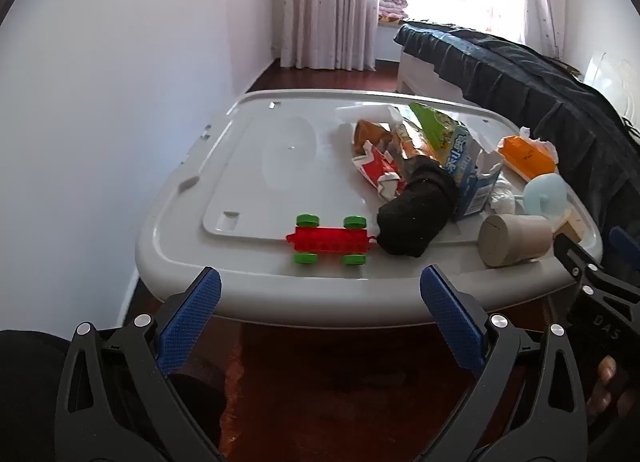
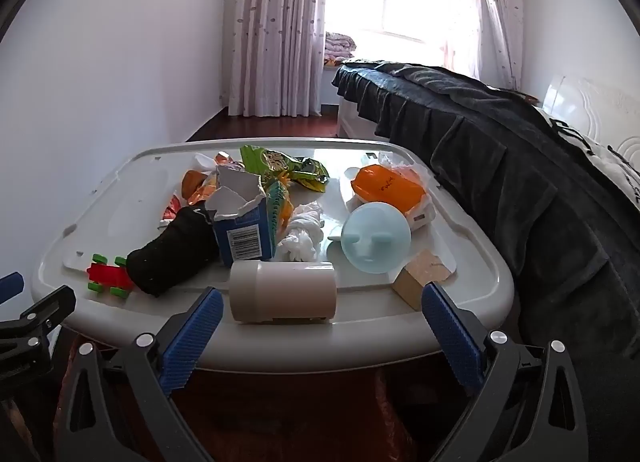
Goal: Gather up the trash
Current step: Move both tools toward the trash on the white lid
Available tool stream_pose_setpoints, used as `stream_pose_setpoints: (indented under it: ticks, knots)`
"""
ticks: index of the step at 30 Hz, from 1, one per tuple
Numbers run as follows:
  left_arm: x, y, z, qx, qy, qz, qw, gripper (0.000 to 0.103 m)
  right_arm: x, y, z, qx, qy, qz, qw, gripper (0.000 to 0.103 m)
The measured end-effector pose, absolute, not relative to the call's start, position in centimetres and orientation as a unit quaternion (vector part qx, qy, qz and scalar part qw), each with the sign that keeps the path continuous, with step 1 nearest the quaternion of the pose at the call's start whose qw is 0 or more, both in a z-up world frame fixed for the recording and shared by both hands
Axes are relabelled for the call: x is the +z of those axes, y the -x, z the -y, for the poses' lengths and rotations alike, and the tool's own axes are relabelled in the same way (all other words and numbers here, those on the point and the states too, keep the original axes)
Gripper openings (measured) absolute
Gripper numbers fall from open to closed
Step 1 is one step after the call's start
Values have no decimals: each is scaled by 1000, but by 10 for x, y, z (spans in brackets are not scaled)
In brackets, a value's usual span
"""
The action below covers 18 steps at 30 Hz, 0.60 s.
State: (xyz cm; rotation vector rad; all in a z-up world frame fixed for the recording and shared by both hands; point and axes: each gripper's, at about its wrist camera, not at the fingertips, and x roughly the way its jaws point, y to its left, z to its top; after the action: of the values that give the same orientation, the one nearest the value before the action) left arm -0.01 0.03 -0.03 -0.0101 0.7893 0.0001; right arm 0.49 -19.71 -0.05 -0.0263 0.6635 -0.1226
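Note:
Trash lies on a grey plastic lid (image 1: 248,166) (image 2: 472,262): a torn blue carton (image 1: 466,178) (image 2: 246,230), a green snack bag (image 1: 434,130) (image 2: 288,166), a red and white wrapper (image 1: 376,170), an orange tissue pack (image 1: 524,156) (image 2: 390,184) and crumpled white tissue (image 2: 302,236). A black sock (image 1: 416,214) (image 2: 176,254) lies against the carton. My left gripper (image 1: 320,290) is open and empty at the lid's near edge, in front of a red toy car (image 1: 330,240) (image 2: 108,276). My right gripper (image 2: 322,308) is open and empty, in front of a beige cup on its side (image 2: 282,292) (image 1: 514,238).
A light blue lid (image 2: 376,236) (image 1: 546,192) and a wooden block (image 2: 424,276) lie at the right. A bed with a dark cover (image 2: 520,166) (image 1: 520,70) stands close on the right. A white wall (image 1: 100,102) is on the left; dark red floor (image 2: 304,414) lies below.

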Motion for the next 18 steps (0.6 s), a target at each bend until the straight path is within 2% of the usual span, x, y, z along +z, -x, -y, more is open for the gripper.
stream_pose_setpoints:
  ticks: [6,10,18]
  knots:
    - [-2,6,-17,-2,28,-343,939,97,-3,-6,201,-63,12,-327,943,98]
    - [-2,3,-15,11,4,-355,935,97,-4,-8,204,-62,-3,-345,936,98]
    - [-3,1,-22,25,30,-365,930,97,-10,-12,220,-67,-38,-365,928,98]
